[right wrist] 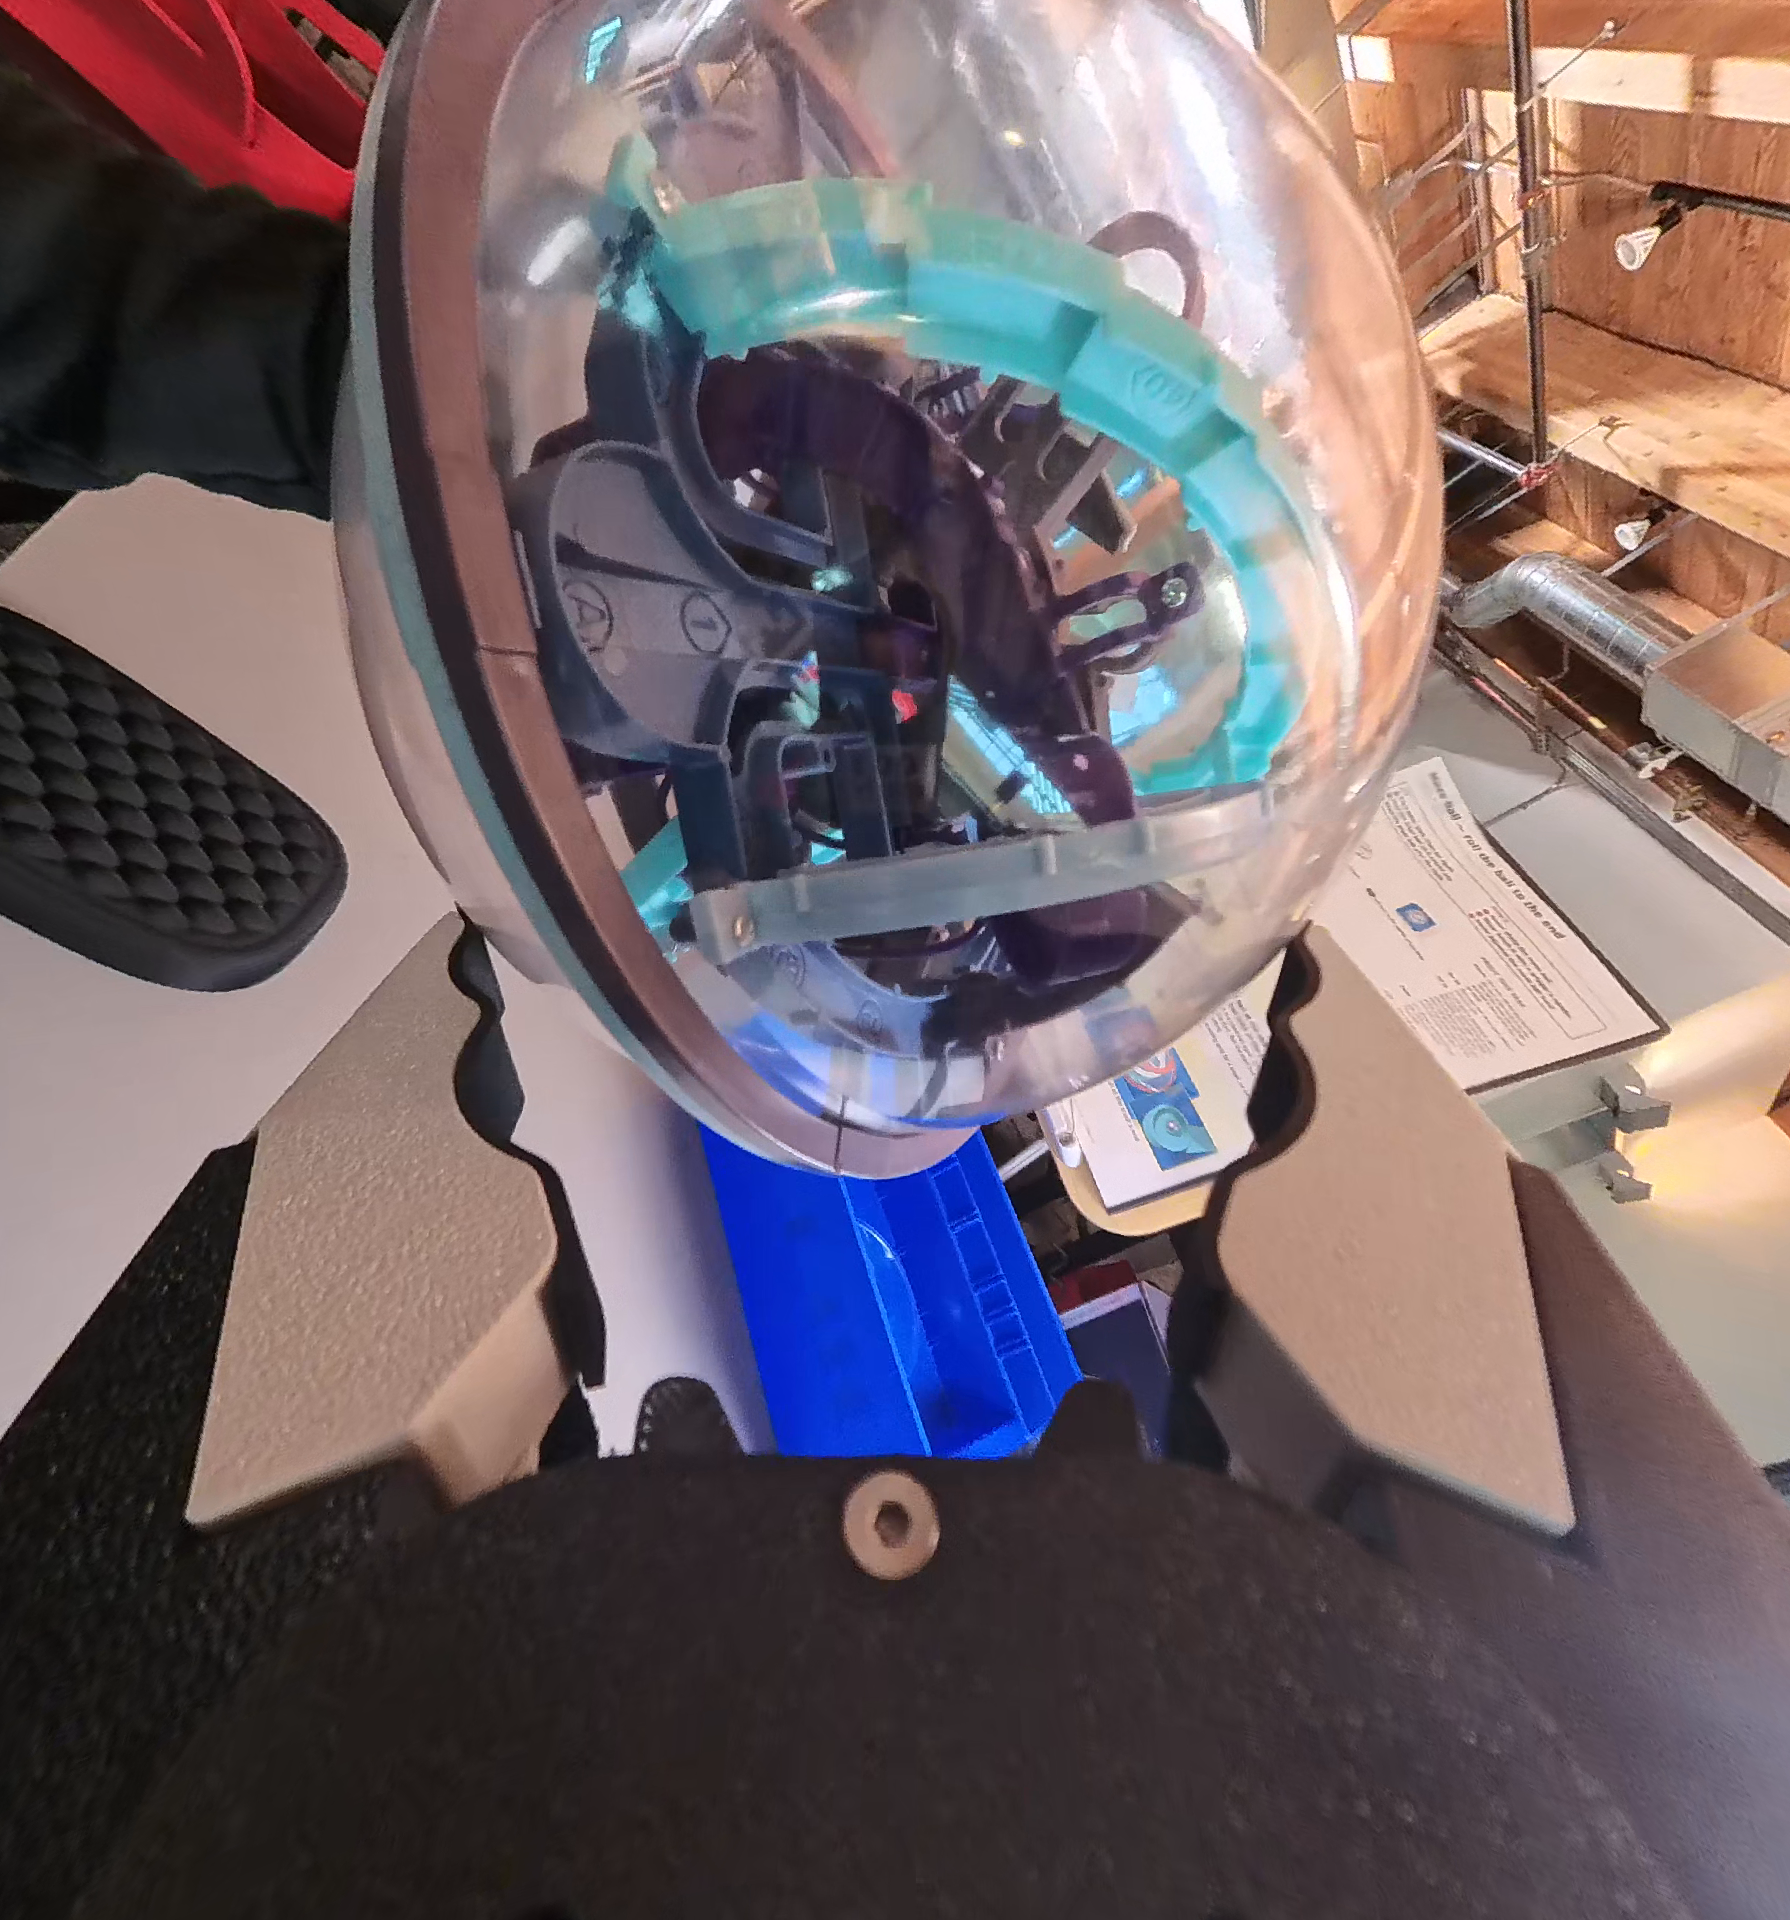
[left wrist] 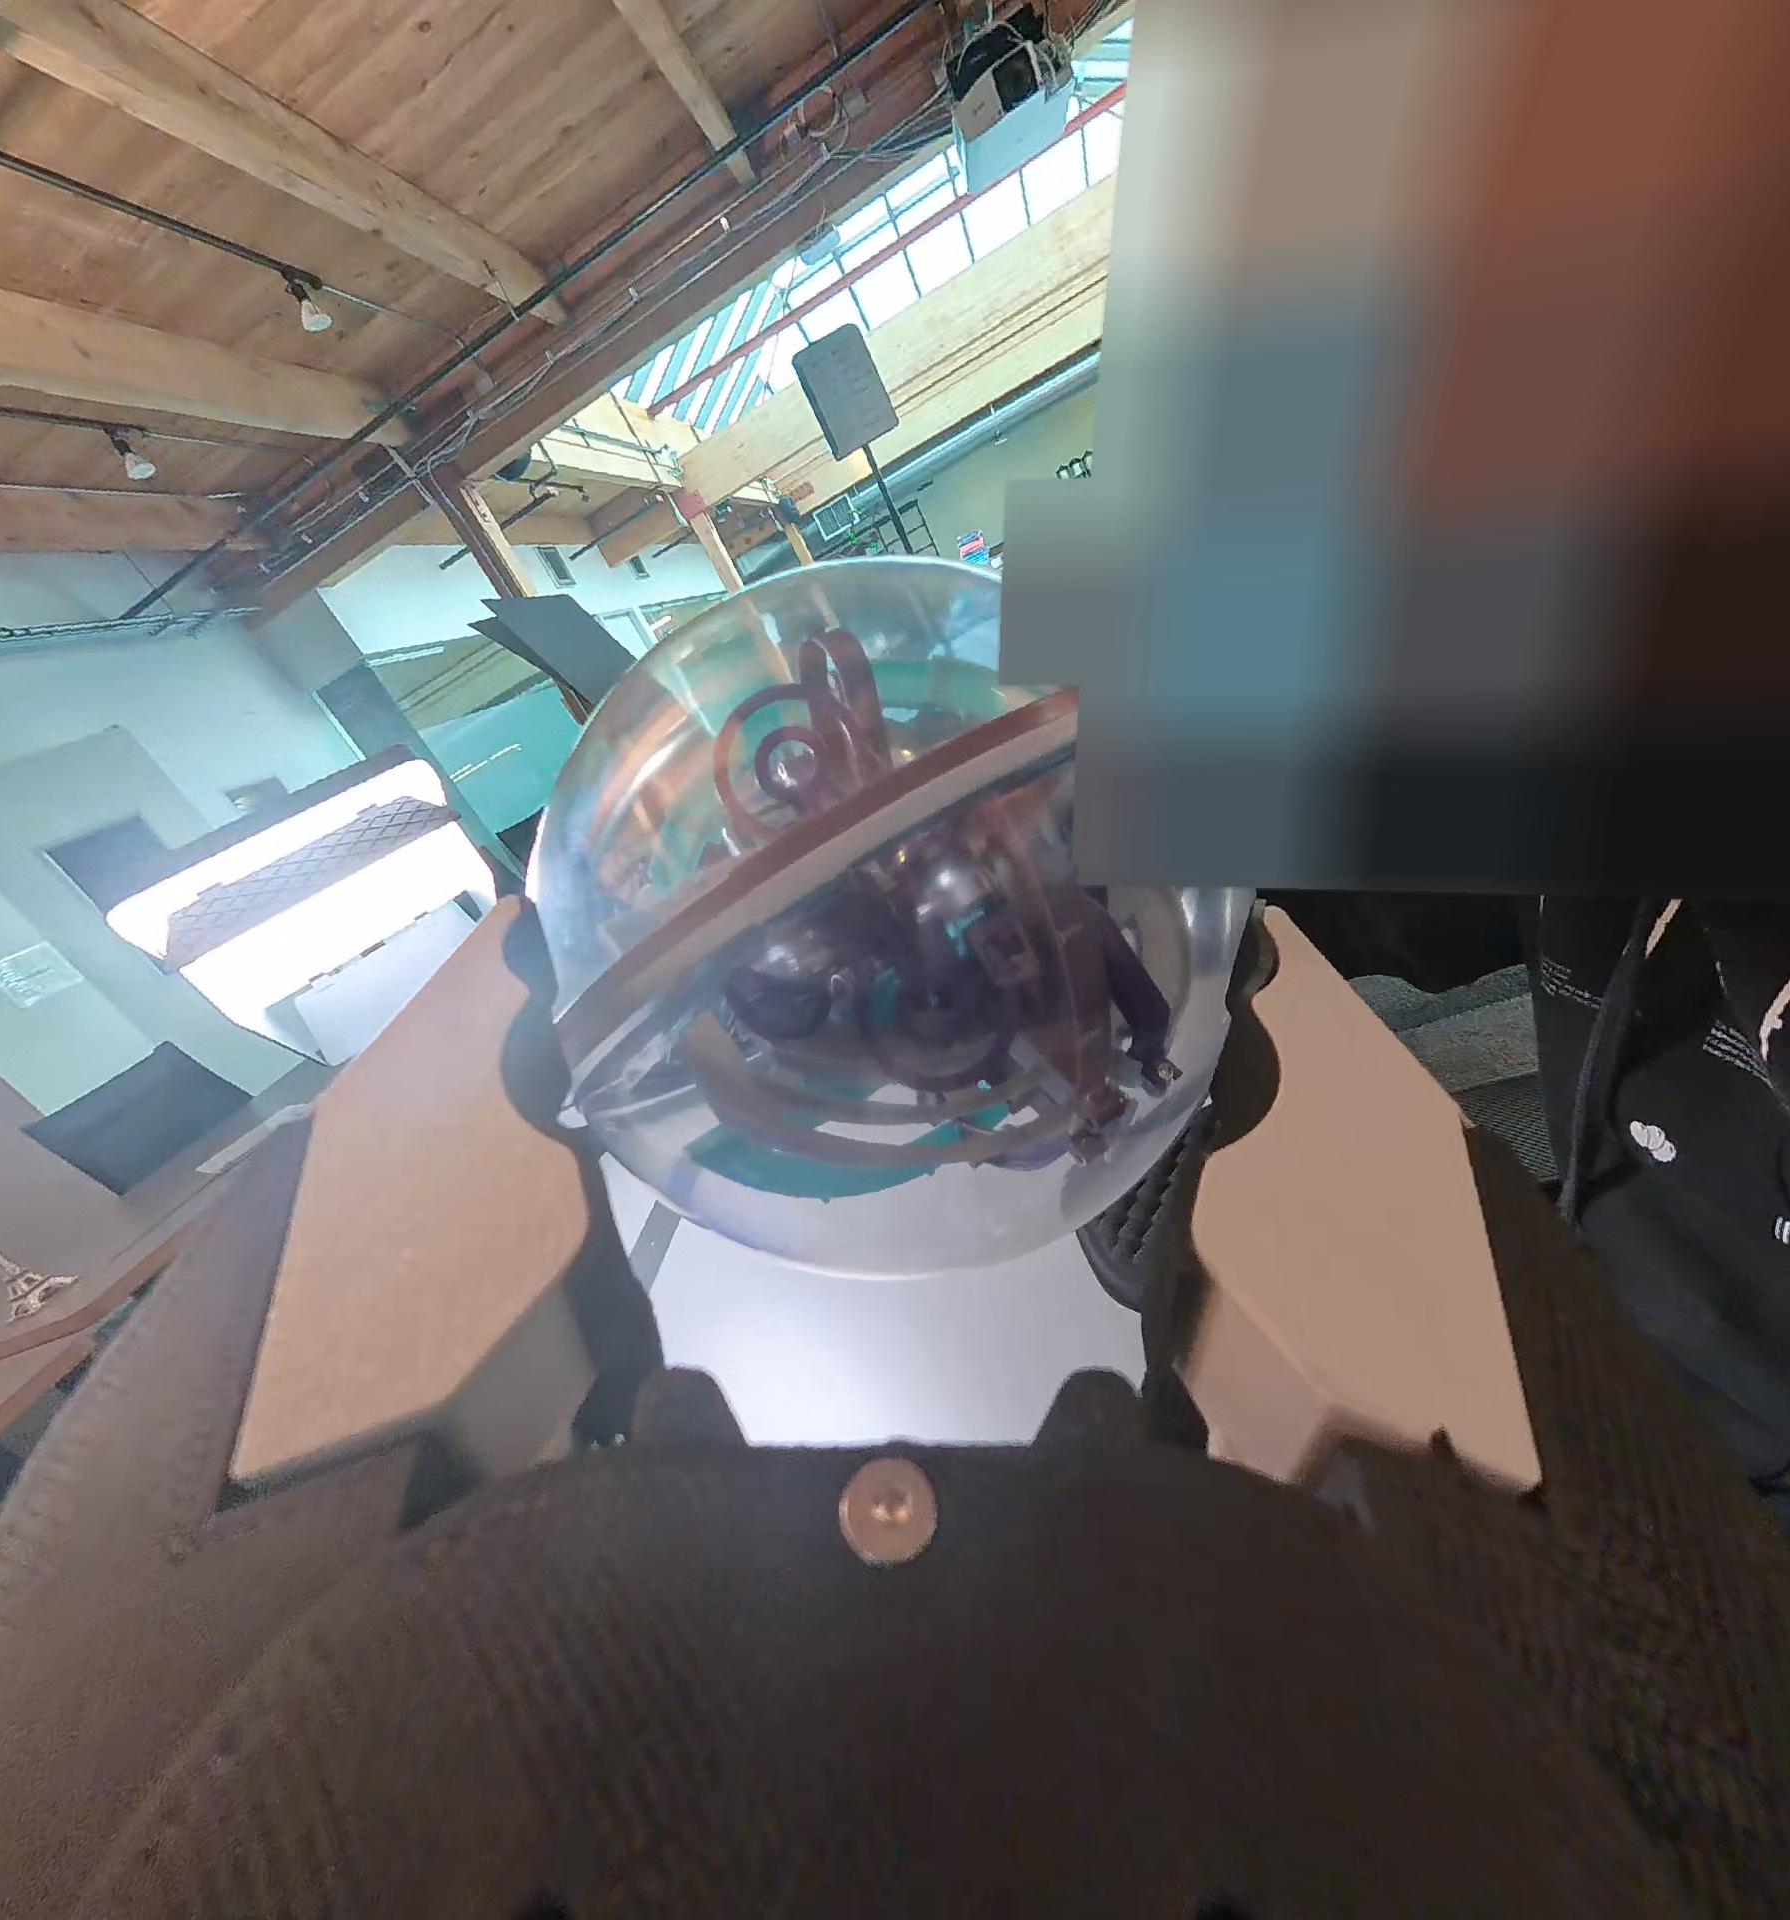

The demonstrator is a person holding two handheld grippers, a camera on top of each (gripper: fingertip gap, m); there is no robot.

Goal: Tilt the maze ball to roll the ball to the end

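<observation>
Maze ball (left wrist: 870,914), clear sphere w/ brown equator band and teal/purple tracks inside, is up off the table, wedged between the tips of both grippers.

Left wrist view: ball sits at the fingertips, band running diagonally low-left to high-right. Behind it: wooden beam ceiling (left wrist: 247,156) w/ spot lamps, skylight (left wrist: 922,239), bright lit panel (left wrist: 278,904) to the left, small tower model (left wrist: 13,1273) at lower left edge. White tabletop (left wrist: 870,1351) shows under the ball. Black mesh pad (left wrist: 1140,1216) peeks low right by the right finger. Person's dark garment (left wrist: 1701,1143) on the right. Upper right part of the ball is covered by a blurred patch, so that side can't be read.

Right wrist view: maze ball (right wrist: 891,540) fills the centre and blocks most of what's behind. Blue bin (right wrist: 870,1299) directly below it, printed sheet (right wrist: 1473,935) on the table to the right, black mesh pad (right wrist: 112,810) on the white table (right wrist: 143,1039) to the left, red item (right wrist: 195,83) top left, wood wall and metal duct (right wrist: 1556,613) far right.

Pose: left gripper (left wrist: 875,997) tilted up toward the ceiling, fingers wide, pads (left wrist: 527,997) pressed on the sphere's sides — grasping ball. Right gripper (right wrist: 880,997) angled lower, looking across the table; fingers (right wrist: 486,997) wide too, tips against the lower sides of the sphere — also grasping ball.
</observation>
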